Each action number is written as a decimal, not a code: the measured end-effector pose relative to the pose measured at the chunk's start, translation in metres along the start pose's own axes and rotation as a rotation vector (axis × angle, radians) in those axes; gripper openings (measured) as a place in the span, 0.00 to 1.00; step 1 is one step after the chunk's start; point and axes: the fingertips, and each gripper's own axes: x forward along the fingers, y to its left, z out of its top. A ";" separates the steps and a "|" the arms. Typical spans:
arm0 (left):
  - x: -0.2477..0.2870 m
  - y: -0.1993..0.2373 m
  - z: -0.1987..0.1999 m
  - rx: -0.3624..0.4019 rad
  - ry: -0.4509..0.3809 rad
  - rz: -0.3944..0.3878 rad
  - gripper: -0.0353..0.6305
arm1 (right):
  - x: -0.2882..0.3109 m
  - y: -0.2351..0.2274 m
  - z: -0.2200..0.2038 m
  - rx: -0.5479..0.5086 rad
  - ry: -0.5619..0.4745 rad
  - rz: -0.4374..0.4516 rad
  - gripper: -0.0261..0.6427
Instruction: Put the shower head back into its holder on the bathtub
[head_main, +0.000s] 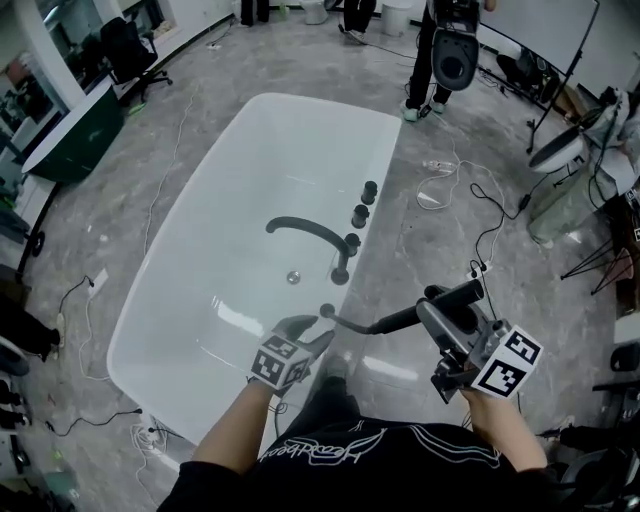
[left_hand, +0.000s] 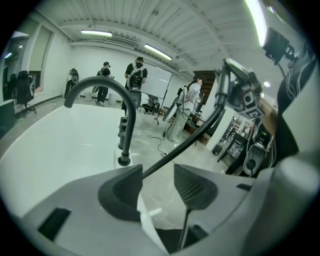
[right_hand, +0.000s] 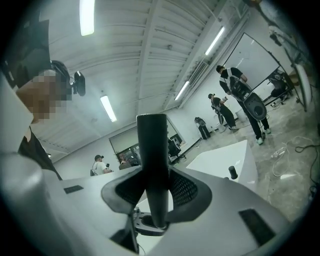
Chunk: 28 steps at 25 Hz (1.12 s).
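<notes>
We look steeply down on a grey marbled floor (head_main: 420, 240) with loose cables lying on it. A white oval bathtub (head_main: 215, 240) fills the centre and left of the head view, running from the upper middle of the frame to the lower left. At the top edge, right of centre, a person (head_main: 428, 62) stands on the floor well apart from the tub.

On the tub's right rim a dark arched tap spout (head_main: 305, 228) curves out over the basin. Three dark knobs (head_main: 360, 213) stand in a row just above its base.

The shower head (head_main: 455, 294) is a dark wand and is off the tub. It is held in the air over the floor at the lower right, beside the tub's right rim. Its dark hose (head_main: 375, 324) runs from it down and left to a small dark fitting (head_main: 327, 310) on the near right rim.

The right hand-held gripper (head_main: 438, 306) is clamped on the shower head. In its own view both pads press the dark handle, which stands upright between them.

The left hand-held gripper (head_main: 315, 335) sits low in the centre of the head view, at the tub's near right rim and just beside the fitting. Its jaws stand wide apart. In its own view the hose passes between them, but the pads do not press on it.
</notes>
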 end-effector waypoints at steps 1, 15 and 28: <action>-0.007 -0.004 0.002 -0.026 -0.020 -0.012 0.34 | 0.005 -0.001 -0.005 -0.013 0.011 -0.002 0.24; -0.104 -0.034 0.038 -0.122 -0.291 -0.036 0.06 | 0.102 -0.021 -0.112 -0.267 0.186 0.043 0.24; -0.118 -0.007 0.023 -0.161 -0.300 0.025 0.06 | 0.168 -0.070 -0.203 -0.325 0.361 0.020 0.24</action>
